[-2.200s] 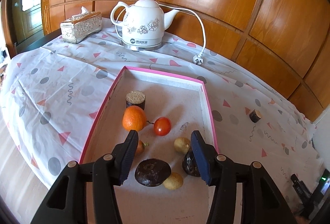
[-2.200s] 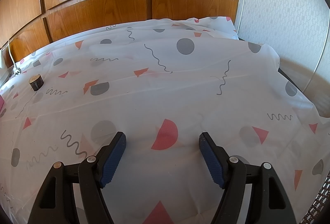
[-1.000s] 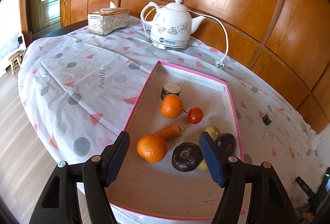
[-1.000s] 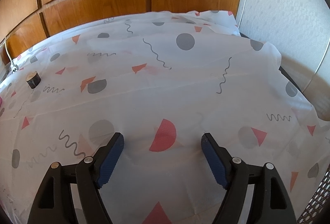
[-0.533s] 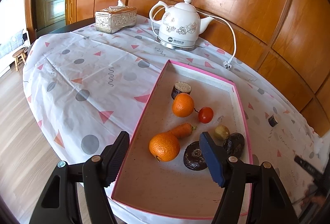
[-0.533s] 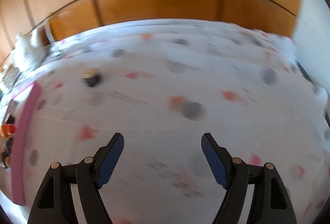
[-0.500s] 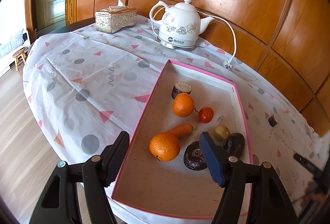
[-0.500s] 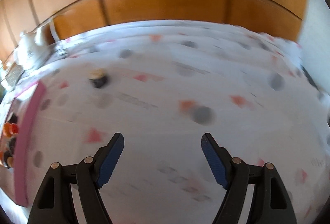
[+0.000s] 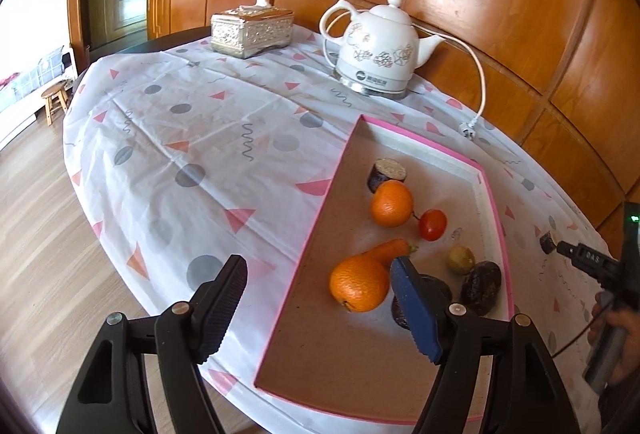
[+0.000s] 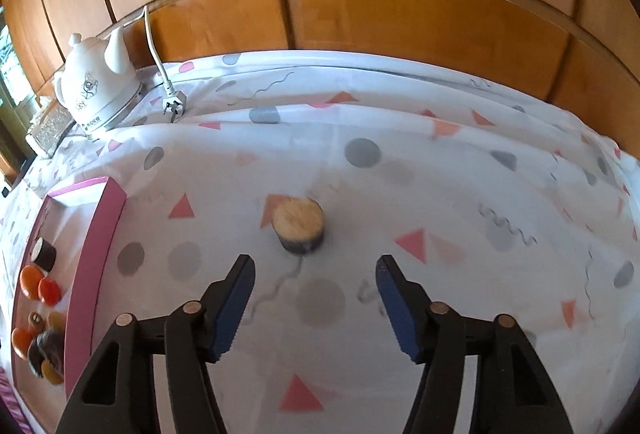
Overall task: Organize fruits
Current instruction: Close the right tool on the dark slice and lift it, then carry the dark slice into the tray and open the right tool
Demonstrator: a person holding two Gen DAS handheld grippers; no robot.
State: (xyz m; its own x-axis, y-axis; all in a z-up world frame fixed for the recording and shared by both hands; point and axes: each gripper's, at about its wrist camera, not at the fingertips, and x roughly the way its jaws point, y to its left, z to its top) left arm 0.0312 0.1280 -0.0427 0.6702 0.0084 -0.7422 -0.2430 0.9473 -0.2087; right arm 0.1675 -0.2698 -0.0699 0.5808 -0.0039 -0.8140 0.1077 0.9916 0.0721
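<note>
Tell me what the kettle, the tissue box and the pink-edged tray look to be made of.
Kettle: likely glazed ceramic, glossy white with a grey floral print.
Tissue box: metal or metallised plastic, shiny silver embossed relief; can't tell which.
Tray: probably cardboard, matte speckled beige floor, thin pink walls.

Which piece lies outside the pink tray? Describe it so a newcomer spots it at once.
Start at the pink tray on the patterned tablecloth, then look to its right in the right wrist view. Alone on the cloth stands a short dark cylinder with a pale top; its twin and every fruit lie inside the tray.
</note>
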